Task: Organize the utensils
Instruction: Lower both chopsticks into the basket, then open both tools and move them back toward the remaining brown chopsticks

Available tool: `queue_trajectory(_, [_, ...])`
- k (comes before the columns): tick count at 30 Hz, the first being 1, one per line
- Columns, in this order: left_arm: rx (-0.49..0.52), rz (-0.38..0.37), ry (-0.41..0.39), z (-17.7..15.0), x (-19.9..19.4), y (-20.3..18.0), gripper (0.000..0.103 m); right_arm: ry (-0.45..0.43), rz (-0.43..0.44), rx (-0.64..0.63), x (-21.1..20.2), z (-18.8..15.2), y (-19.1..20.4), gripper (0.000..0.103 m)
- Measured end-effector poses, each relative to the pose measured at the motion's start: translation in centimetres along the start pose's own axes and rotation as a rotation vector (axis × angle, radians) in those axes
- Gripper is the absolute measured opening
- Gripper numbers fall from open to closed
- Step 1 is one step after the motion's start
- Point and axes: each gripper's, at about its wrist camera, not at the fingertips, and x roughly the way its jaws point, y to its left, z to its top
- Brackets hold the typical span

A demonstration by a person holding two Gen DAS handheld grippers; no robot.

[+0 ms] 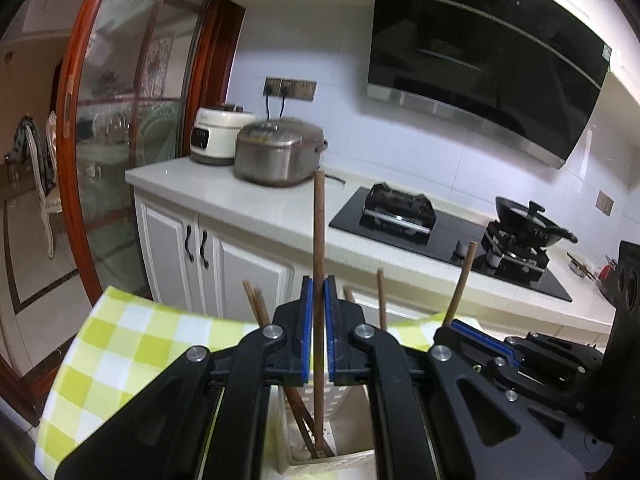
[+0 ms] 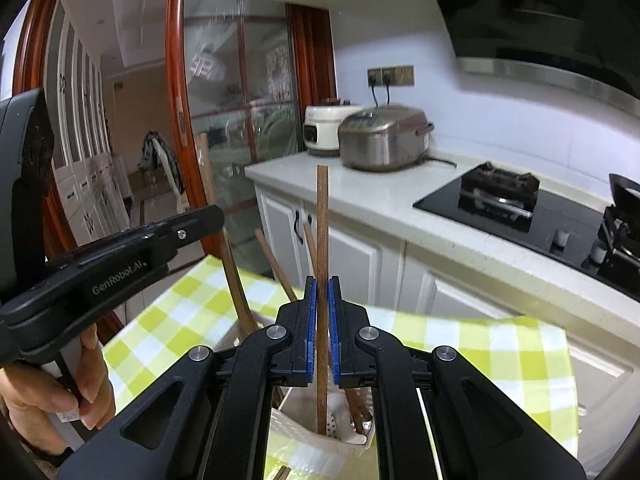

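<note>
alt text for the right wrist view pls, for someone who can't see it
The right tongs are shut on an upright brown chopstick whose lower end sits in a white utensil holder already holding other chopsticks, on a yellow-green checked cloth. At left, the left tongs are held by a hand; behind is a kitchen counter with two cookers.

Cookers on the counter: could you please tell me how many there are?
2: a white cooker near the left end of the counter, and a silver cooker immediately to its right.
</note>
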Motion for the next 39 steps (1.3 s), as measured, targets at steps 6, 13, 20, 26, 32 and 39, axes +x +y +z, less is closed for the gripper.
queue_trajectory(6, [-0.015,0.023,0.020,-1.1,0.2,1.6,0.012,0.036,0.004,0.045,1.6,-0.9,-0.6,0.013])
queue_trajectory(13, [-0.016,0.087,-0.045,-1.5,-4.0,3.6,0.039,0.004,-0.014,0.090,-0.6,-1.1,-2.0,0.032])
queue_trajectory(20, [0.008,0.124,-0.085,-3.7,-9.1,3.4,0.079,-0.003,-0.020,0.098,-3.9,-2.9,-1.5,0.032])
queue_trajectory(26, [0.039,0.164,-0.100,-8.4,-13.7,2.6,0.098,-0.015,-0.027,0.094,-7.3,-7.1,0.3,0.054])
queue_trajectory(32, [0.054,0.180,-0.031,-14.1,-16.0,2.8,0.098,0.011,-0.044,0.137,-9.5,-11.8,0.6,0.054])
queue_trajectory(39, [0.009,0.118,0.062,-19.9,-16.5,3.3,0.098,0.082,-0.029,0.167,-9.4,-16.8,1.5,0.054])
